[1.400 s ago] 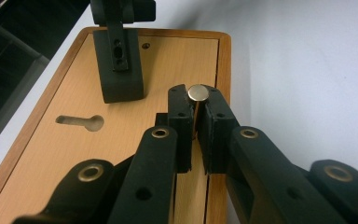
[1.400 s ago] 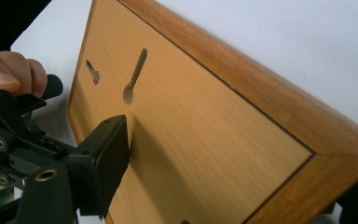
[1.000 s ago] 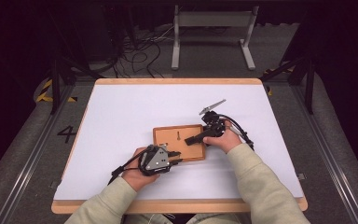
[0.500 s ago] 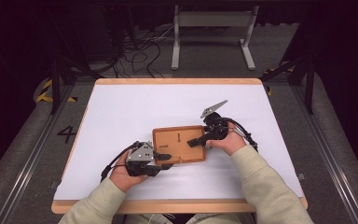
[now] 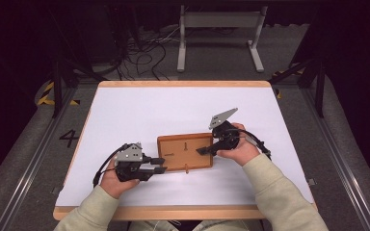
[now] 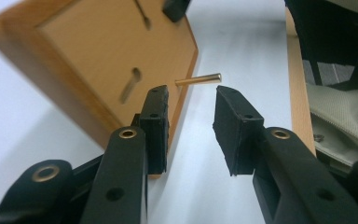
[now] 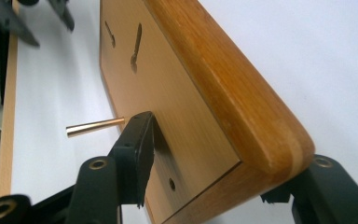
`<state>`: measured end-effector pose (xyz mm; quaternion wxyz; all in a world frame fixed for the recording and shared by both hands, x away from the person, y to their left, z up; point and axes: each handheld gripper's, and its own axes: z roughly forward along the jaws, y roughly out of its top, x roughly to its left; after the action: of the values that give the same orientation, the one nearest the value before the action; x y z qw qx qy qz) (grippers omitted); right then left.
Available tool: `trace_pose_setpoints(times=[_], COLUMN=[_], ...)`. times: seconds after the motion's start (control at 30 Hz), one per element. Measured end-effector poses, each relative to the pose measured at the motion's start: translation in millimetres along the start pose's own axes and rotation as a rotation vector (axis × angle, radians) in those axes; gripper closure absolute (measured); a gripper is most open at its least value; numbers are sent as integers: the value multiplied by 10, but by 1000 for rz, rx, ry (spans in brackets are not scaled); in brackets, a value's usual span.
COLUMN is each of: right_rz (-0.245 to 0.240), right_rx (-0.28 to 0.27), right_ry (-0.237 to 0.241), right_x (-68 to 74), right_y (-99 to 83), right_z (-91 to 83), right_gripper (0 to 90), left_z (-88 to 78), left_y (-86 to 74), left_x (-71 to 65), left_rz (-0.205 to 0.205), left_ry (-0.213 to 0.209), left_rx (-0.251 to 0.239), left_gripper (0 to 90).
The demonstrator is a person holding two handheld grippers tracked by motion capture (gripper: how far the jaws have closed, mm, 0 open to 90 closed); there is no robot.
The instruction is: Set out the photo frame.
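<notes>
You are working on a flat rectangular wooden board with rounded honey-coloured edges and two dark keyhole slots point(image 5: 185, 152), which is lying near the middle of the white table top point(image 5: 149, 110), a little toward your side. Its long axis is running across the table from your left to your right, and a thin brass-coloured pin point(image 5: 186, 168) is sticking out of its near long edge, pointing straight back toward you, level with the surface. Your right gripper point(image 5: 204, 150) is reaching in from the board's right short end, pointing left; its jaws have just been closing, and in the right gripper view point(image 7: 214, 163) they are straddling that end's corner, one finger lying over the recessed face and the other outside the rim, though whether the pads are pressing already you cannot tell from the pictures. Your left gripper point(image 5: 158, 165) is sitting just beside the board's near left corner, pointing right; its jaws have just been opening, and in the left gripper view point(image 6: 191, 116) they are standing spread, aimed at the pin with nothing pinched between them. The table's pale wooden rim point(image 5: 183, 83) is framing the white sheet. Beyond it, grey carpet, a tangle of black cables point(image 5: 144, 53) and a grey metal stand point(image 5: 219, 33) are sitting in a dark room.
</notes>
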<state>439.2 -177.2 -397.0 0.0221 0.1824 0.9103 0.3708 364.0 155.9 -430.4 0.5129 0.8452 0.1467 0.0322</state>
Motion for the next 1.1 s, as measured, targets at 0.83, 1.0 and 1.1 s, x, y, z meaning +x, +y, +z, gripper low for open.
trace_pose_setpoints(times=[0.83,1.0,1.1], right_rz=[-208,-223,-231], right_rx=[38,34,38], right_ry=[-60,-56,-52], right_x=[493,574,638], right_y=[-119,-154,-182], right_z=[-214,-243,-260], right_gripper=[625,633,632], left_z=[-342,-372,-374], left_y=[-169,-188,-198], left_x=[156,189,204], left_rz=[-100,-115,-119], left_ry=[5,26,36], left_rx=[-86,-91,-90], left_gripper=[649,646,645])
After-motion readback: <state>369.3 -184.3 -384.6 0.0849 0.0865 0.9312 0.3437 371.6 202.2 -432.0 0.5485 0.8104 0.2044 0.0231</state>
